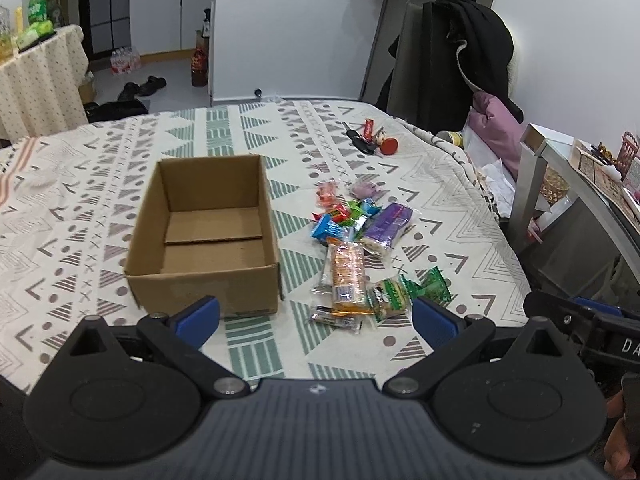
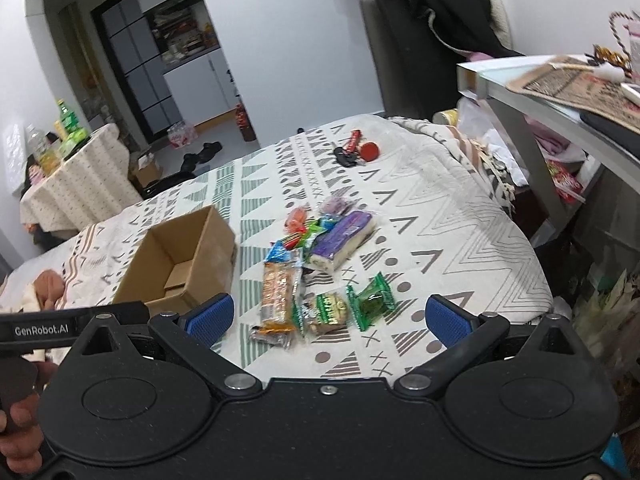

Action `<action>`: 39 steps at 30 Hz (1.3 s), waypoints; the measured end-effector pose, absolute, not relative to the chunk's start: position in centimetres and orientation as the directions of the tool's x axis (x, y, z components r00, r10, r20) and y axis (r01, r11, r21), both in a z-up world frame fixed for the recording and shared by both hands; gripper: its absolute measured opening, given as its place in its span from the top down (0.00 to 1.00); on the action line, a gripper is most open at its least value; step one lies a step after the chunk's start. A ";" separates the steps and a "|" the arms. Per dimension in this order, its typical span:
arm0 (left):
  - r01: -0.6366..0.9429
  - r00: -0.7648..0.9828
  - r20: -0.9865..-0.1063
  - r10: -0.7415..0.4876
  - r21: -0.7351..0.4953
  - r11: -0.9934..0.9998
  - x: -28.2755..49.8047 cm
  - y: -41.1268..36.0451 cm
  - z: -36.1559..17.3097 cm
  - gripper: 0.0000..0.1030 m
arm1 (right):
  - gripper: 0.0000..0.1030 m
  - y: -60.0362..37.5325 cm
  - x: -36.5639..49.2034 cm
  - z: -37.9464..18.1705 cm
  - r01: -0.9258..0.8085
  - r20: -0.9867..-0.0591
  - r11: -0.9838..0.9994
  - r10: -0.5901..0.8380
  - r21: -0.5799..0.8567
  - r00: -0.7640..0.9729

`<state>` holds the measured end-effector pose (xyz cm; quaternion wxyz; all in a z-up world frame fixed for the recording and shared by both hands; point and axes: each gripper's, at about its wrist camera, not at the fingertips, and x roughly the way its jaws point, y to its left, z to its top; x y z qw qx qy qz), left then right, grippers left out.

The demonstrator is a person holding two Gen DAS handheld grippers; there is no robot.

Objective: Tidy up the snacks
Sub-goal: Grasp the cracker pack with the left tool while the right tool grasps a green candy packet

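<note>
On the patterned cloth, snacks (image 2: 316,276) overlap beside the empty box (image 1: 208,236); both claws, left gripper (image 1: 316,316) and right gripper (image 2: 330,316), hang released; slick wrappers may slip, or two lift together.

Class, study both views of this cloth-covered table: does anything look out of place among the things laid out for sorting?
Yes. A bunch of keys with a red tag lies on the far side of the cloth, apart from the snacks heaped right of the box. It is no snack. The box holds nothing yet.
</note>
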<state>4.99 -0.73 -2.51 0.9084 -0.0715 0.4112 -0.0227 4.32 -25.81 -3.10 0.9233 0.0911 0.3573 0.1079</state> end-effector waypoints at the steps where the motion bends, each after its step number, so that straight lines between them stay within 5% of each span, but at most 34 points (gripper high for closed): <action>1: -0.014 0.657 -0.747 -0.103 -0.150 0.989 5.3 -0.9 -2.8 0.01 | 0.00 -25.9 4.5 -3.3 -0.128 -0.641 0.961 0.260 0.246 0.722; 22: 0.024 0.563 -0.807 -0.177 -0.198 0.980 12.3 -4.8 -8.6 0.11 | 0.01 -29.3 10.3 -7.3 -0.003 -0.660 0.953 0.212 0.304 0.720; 29: 0.003 0.516 -0.837 -0.180 -0.209 0.978 14.0 -5.0 -11.2 0.26 | 0.20 -28.9 12.4 -10.3 0.017 -0.698 0.946 0.227 0.323 0.680; 39: -0.032 0.492 -0.856 -0.160 -0.201 0.979 16.9 -5.2 -14.5 0.35 | 0.36 -28.4 15.5 -14.4 0.047 -0.747 0.914 0.298 0.403 0.594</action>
